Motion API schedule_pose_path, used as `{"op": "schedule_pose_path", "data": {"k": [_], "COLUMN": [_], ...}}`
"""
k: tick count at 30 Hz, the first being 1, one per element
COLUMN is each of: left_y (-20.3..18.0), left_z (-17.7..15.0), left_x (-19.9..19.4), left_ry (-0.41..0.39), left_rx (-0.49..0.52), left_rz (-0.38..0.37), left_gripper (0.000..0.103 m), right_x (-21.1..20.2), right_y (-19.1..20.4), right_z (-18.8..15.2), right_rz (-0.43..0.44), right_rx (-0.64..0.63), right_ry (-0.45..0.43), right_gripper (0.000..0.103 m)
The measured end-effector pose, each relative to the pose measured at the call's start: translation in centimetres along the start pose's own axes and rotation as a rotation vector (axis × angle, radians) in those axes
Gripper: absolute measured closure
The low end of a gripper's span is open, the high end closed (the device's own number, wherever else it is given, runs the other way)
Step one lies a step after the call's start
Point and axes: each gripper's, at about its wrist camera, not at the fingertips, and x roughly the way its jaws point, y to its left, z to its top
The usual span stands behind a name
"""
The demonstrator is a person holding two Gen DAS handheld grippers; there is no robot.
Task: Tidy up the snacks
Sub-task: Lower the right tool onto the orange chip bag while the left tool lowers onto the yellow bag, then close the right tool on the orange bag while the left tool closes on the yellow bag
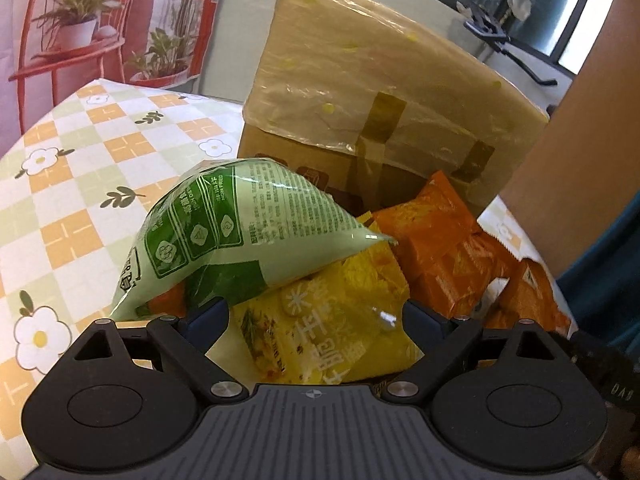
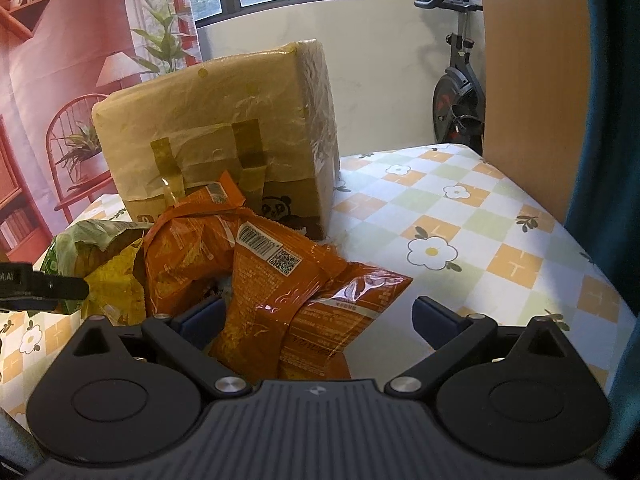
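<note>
Left wrist view: the left gripper (image 1: 316,314) is hovering with jaws apart over a yellow snack bag (image 1: 320,332), clamping nothing. A green snack bag (image 1: 224,232) is lying across the pile, orange snack bags (image 1: 444,256) beside it, a taped cardboard box (image 1: 380,96) standing behind.

Right wrist view: the right gripper (image 2: 318,316) is holding its jaws apart around an orange packet (image 2: 296,300) on the checkered desk (image 2: 500,240), pads not pressing.
</note>
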Motion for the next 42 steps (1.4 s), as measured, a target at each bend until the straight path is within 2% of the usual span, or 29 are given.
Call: {"op": "schedule_pose_path", "data": {"k": [3,7,18,24,27,32,42], "left_y": [0.2,0.8,0.0,0.5,0.8,0.9,1.3], "left_z": [0.2,0.1,-0.6,-1.0,-1.1,-1.2,-1.7], "left_x": [0.8,1.5,2.2,2.3,2.5,2.9,3.8], "left_ry": [0.010,0.021,-0.003,-0.005,-0.001,0.001,0.000], "left_rx": [-0.032,-0.074,-0.034,-0.050,-0.059,-0.064,-0.089], "left_rz": [0.006,-0.024,-0.021,-0.040,-0.048,-0.056,-0.074], "left_gripper": [0.008,0.008,0.008,0.007,0.006,0.005,0.000], "right_x": [0.4,0.9,2.2,2.9,3.2,3.7,4.1], "right_y": [-0.1,-0.3,-0.3,-0.4,-0.4,-0.6,-0.7], "right_z": [0.0,-0.1,-0.2,-0.5,-0.7,-0.8,-0.9], "right_rz": [0.006,0.011,0.012,0.020,0.027,0.048,0.063], "right_rx": [0.004,0.009,0.018,0.037,0.050,0.070,0.085], "right_ry": [0.001,0.009,0.023,0.020,0.022,0.031,0.026], "right_gripper": [0.002,0.002,0.002,0.002,0.003,0.012,0.014]}}
